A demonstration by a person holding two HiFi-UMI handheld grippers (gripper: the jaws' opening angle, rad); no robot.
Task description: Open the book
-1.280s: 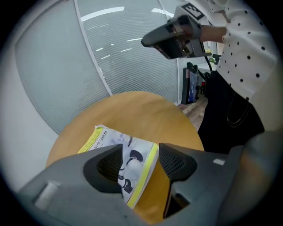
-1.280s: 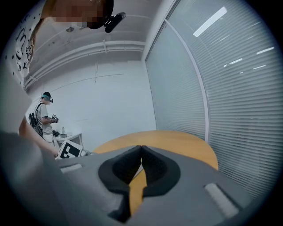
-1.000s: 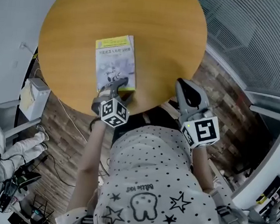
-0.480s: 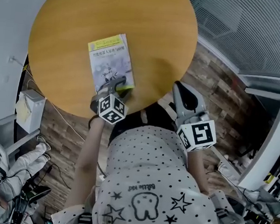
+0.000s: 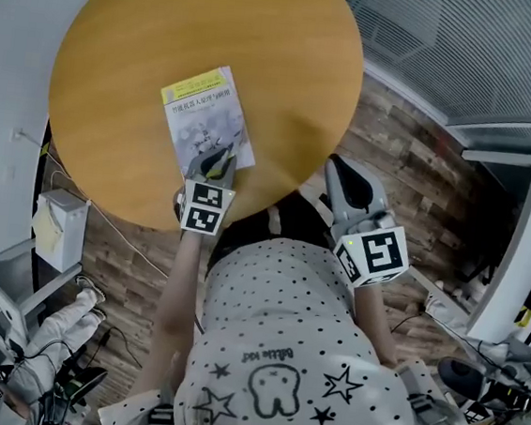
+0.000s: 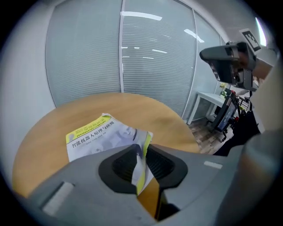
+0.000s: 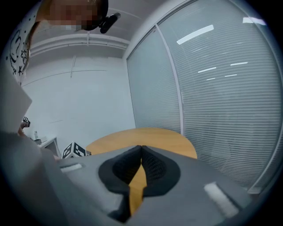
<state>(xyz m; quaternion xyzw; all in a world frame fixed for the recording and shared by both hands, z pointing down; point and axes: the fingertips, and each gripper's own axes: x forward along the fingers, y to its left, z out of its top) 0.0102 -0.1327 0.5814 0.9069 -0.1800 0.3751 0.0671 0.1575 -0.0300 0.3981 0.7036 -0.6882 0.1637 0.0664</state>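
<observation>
A book (image 5: 200, 115) with a yellow band and a grey-white cover lies near the front edge of the round wooden table (image 5: 219, 23). My left gripper (image 5: 216, 162) is at its near right corner. In the left gripper view the jaws are closing with the cover's corner (image 6: 142, 148) pinched between the pads and curled up off the book (image 6: 95, 134). My right gripper (image 5: 339, 165) hangs off the table's front right edge, shut with nothing in it. In the right gripper view its pads (image 7: 152, 165) meet over the table (image 7: 146, 134).
A white shelf unit (image 5: 57, 223) stands on the plank floor to the table's left. A wall of glass and blinds (image 6: 124, 48) runs behind the table. A white desk (image 6: 212, 98) stands at the right in the left gripper view.
My left gripper has rolled and its jaws have closed on the book's near corner, which now lifts off the pages. The right gripper shifted slightly beside the table edge.
</observation>
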